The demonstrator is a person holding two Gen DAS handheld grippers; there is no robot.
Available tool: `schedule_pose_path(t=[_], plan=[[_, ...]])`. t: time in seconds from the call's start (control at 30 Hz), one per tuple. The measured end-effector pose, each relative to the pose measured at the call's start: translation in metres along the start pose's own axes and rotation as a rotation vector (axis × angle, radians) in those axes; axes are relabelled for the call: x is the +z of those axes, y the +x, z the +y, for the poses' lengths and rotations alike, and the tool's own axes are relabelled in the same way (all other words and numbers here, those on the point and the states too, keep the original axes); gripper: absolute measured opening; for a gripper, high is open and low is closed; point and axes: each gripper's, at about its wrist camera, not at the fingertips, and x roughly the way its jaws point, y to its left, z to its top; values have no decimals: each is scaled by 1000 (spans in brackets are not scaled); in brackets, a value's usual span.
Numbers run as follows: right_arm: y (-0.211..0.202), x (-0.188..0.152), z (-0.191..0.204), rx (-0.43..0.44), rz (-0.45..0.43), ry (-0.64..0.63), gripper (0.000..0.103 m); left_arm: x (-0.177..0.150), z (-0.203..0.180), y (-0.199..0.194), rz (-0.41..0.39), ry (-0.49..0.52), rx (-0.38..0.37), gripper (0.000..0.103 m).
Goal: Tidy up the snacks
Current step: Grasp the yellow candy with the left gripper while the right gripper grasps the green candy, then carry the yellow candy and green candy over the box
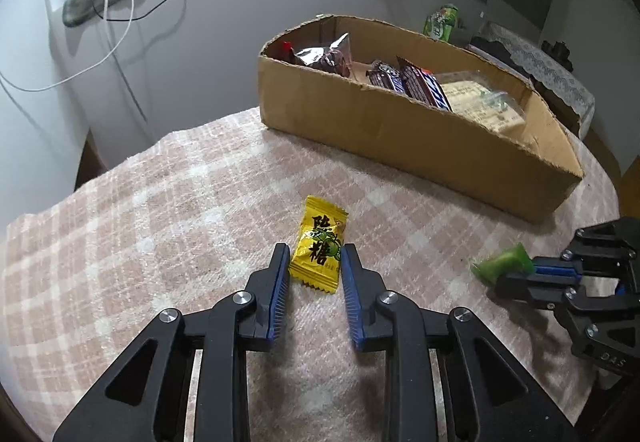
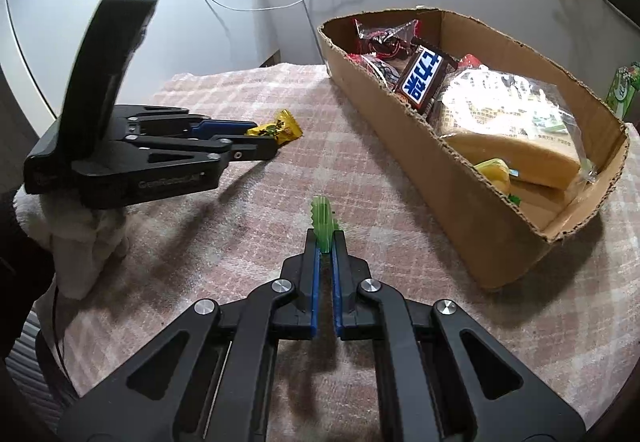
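A yellow wrapped candy (image 1: 317, 244) lies flat on the pink checked tablecloth (image 1: 160, 201). My left gripper (image 1: 314, 256) is open, one finger close on each side of the candy's near half. In the right wrist view the yellow candy (image 2: 280, 127) pokes out past the left gripper (image 2: 262, 139). My right gripper (image 2: 325, 238) is shut on a small green wrapped candy (image 2: 323, 219), held just above the cloth. In the left wrist view the right gripper (image 1: 516, 272) and green candy (image 1: 500, 264) show at the right edge. The cardboard box (image 2: 448, 177) sits behind.
The cardboard box (image 1: 400, 137) holds Snickers bars (image 2: 422, 79), a bagged bread (image 2: 512, 137) and other packets. A green packet (image 1: 440, 21) stands behind it. A gloved hand (image 2: 88, 238) holds the left gripper. Cables (image 1: 116, 1) hang on the wall beyond the table's far edge.
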Motion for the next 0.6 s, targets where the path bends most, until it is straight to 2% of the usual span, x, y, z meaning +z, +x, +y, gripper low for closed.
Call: schedule_pose_path(t=[0.13,0.3,0.33,0.6], plan=[[-9,1,-2,10,-18,4,5,-2,0,-4,-11,-16,11,20],[-28,5,-4,31,-54,0,5,-4,4,-22,-41,-72,-13,18],[-32,7,-4,34,-63,-4,5,-2,4,-29,-52,-80,-13,5],[-66,23,-19,32,-134,-19,5,17,-5,-58,-122,-79,-11,5]])
